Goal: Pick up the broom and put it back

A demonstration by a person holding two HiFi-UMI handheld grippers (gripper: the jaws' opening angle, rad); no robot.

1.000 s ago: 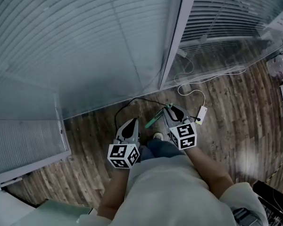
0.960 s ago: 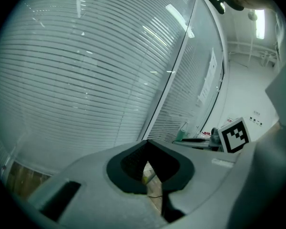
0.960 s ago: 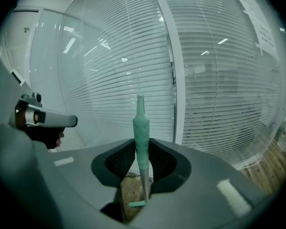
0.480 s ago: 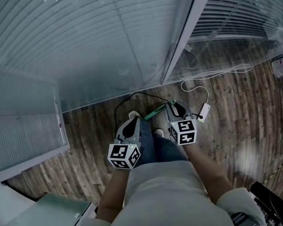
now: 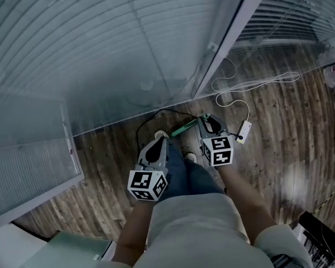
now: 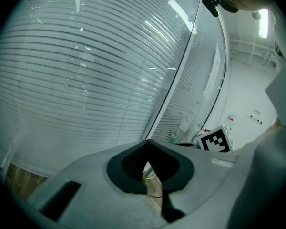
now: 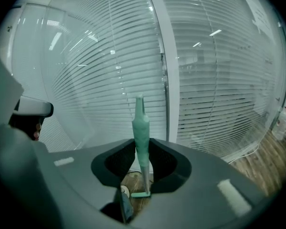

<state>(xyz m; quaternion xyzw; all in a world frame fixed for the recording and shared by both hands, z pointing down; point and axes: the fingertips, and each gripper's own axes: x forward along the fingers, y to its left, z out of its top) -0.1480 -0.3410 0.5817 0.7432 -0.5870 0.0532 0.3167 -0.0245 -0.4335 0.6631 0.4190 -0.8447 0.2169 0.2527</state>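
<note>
Both jaws of the right gripper (image 7: 142, 149) clamp the green broom (image 7: 141, 123) upright.

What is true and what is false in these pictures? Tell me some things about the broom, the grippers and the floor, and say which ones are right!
1. The right gripper is holding the green broom by its handle. True.
2. The left gripper is holding the broom too. False: its jaws are together with nothing between them.
3. The floor looks like wooden boards. True.
4. The blinds are pulled all the way up. False: they hang down and cover the glass.
5. A white cable lies on the floor near the right gripper. True.
</note>
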